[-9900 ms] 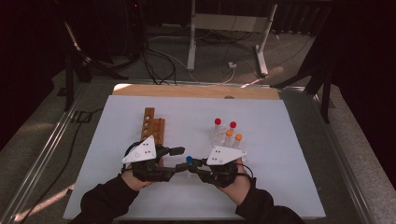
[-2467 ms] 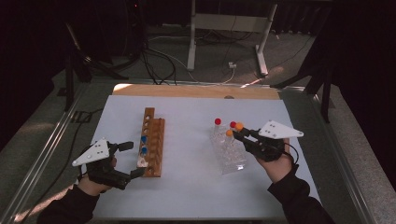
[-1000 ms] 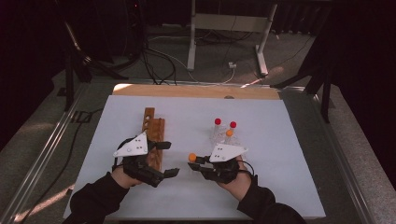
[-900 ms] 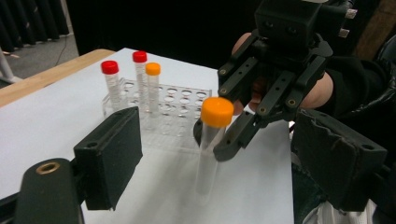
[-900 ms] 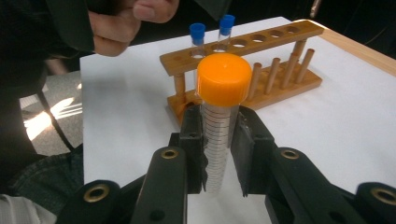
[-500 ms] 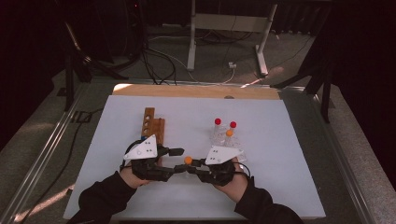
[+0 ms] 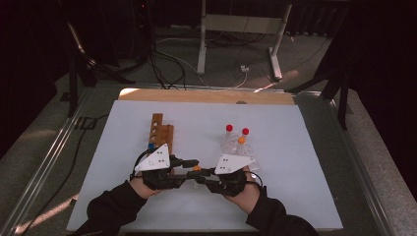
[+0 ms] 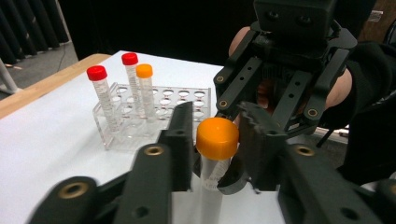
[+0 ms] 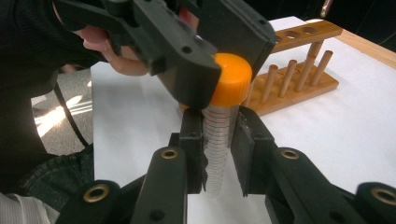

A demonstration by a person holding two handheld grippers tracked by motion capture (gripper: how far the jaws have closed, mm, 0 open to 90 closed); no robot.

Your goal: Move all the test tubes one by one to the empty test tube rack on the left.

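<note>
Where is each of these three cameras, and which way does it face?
High view: above the person's side, looking forward and down on the table; forearms, both grippers.
Left gripper view: rides the left gripper, facing the clear rack and right gripper.
Right gripper view: rides the right gripper, facing the wooden rack.
Shared: orange-capped tube.

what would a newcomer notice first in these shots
First, the orange-capped tube held upright between both grippers at the table's near middle: the right gripper clamps its clear body, while the left gripper straddles its cap. Behind stand a clear tube rack with two red-capped tubes and an orange-capped one, and a wooden rack to the left.
</note>
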